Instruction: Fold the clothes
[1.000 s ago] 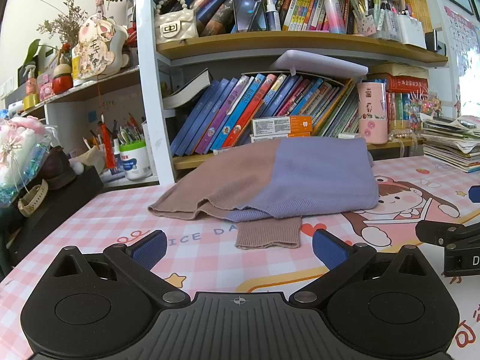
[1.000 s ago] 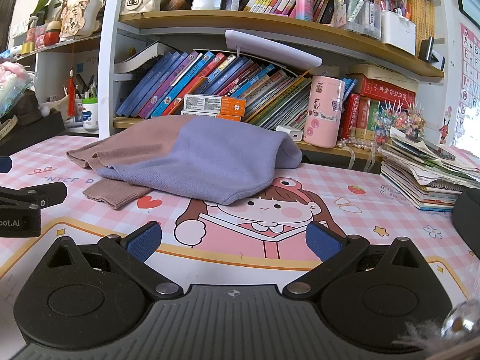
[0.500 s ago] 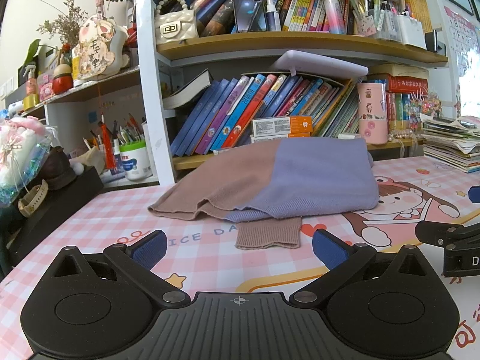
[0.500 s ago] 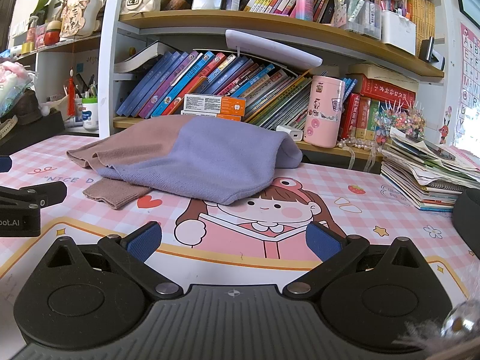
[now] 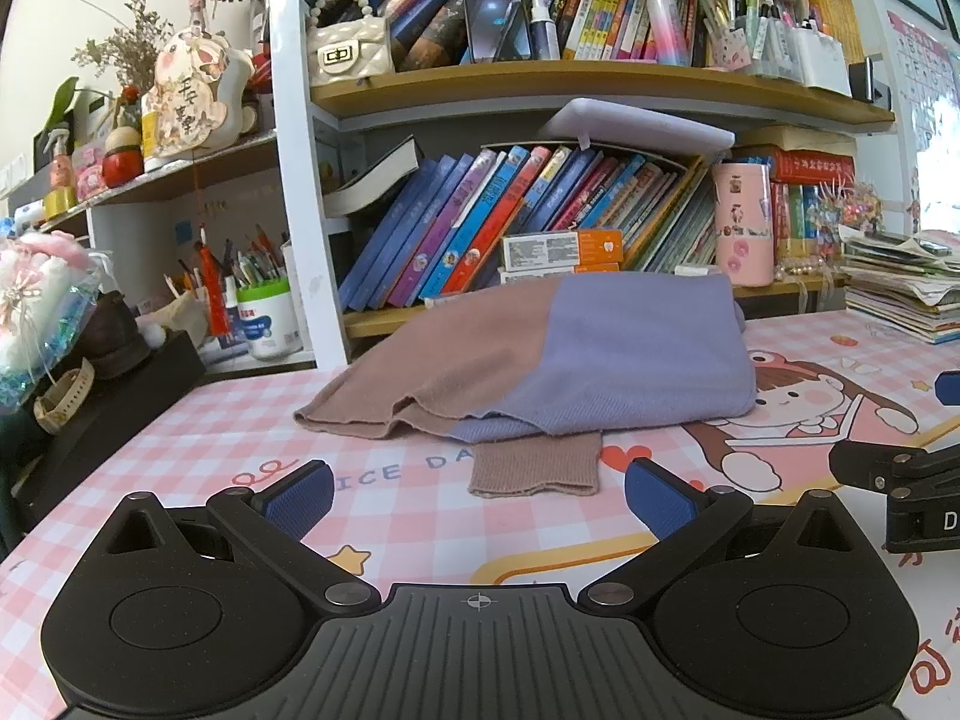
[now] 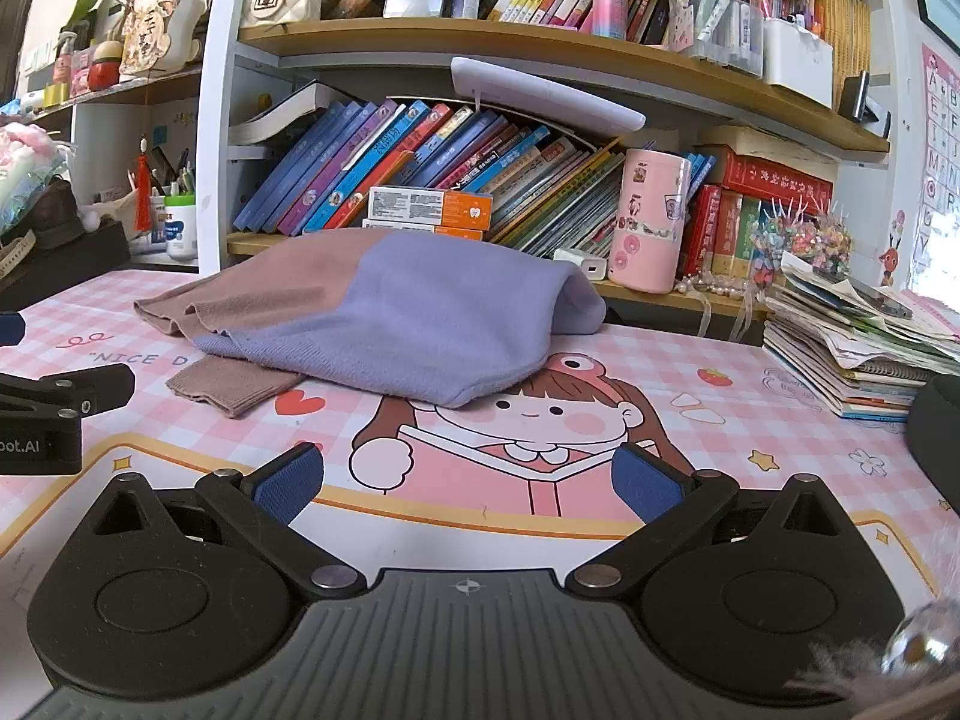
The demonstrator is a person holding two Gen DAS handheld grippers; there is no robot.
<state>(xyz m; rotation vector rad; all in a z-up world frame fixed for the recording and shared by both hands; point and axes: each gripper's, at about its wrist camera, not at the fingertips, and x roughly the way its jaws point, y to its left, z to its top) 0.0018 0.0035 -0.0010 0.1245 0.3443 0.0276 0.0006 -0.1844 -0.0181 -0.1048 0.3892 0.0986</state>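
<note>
Sweater (image 5: 576, 354) folded mid-mat (image 5: 180, 450) | cuff (image 5: 534, 462) sticks out nr edge | L tool (image 5: 477, 492) & R tool (image 6: 468, 480) spread wide, empty

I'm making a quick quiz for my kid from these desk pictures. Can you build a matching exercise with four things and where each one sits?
Things:
1. sweater
2. pink tumbler
3. ribbed cuff
4. paper stack

Places:
A. pokes out from under the folded pile, at its near edge
B. stands on the low shelf, right of the leaning books
C. lies folded in the middle of the cartoon mat
D. sits at the desk's right edge

Pairs: 1-C, 2-B, 3-A, 4-D
</note>
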